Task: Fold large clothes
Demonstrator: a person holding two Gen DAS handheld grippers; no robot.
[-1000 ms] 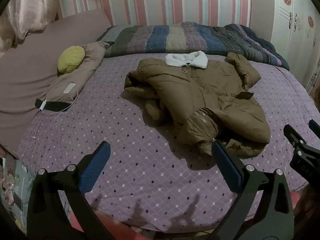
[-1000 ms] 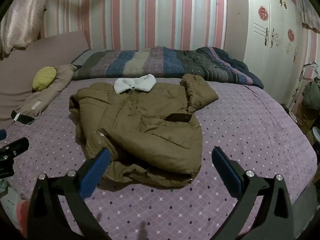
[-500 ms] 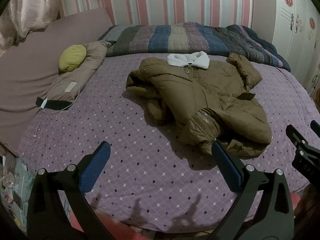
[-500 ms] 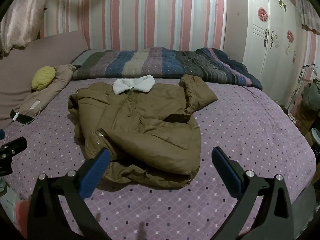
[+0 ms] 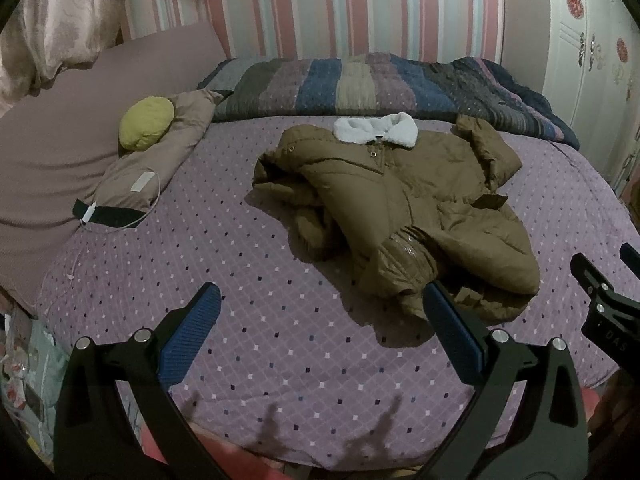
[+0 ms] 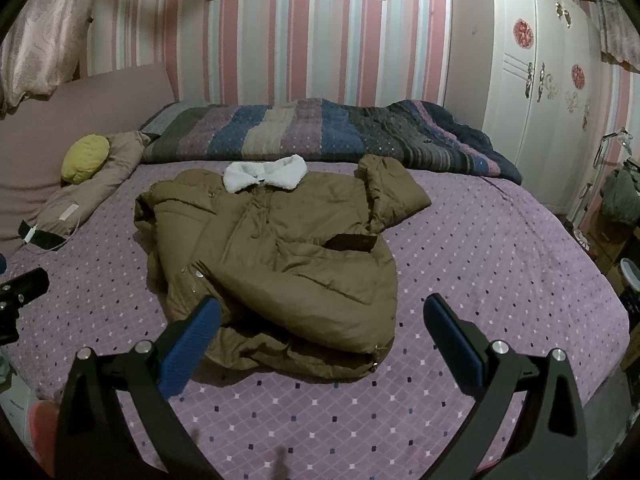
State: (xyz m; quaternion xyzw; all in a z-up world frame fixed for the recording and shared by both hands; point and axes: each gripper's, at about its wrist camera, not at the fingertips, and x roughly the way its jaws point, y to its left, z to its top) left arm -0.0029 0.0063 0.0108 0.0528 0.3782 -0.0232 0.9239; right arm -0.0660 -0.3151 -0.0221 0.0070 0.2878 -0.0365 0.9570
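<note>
— So, where's the coat?
— The brown padded coat [image 5: 404, 204] lies rumpled mid-bed, white fleece collar [image 6: 264, 174] toward the striped quilt [image 6: 320, 132].
— And the tongs?
— Left gripper [image 5: 320, 320] near its cuff, right gripper [image 6: 318, 324] over its hem; both spread wide, holding nothing.

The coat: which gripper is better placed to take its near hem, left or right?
Probably right. The right gripper is open with the coat hem between its fingers; the left gripper faces mostly bare bedspread.

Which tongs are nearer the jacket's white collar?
Hard to call; perhaps right. Right tongs face the jacket hem, collar beyond; left tongs sit off its left side.
</note>
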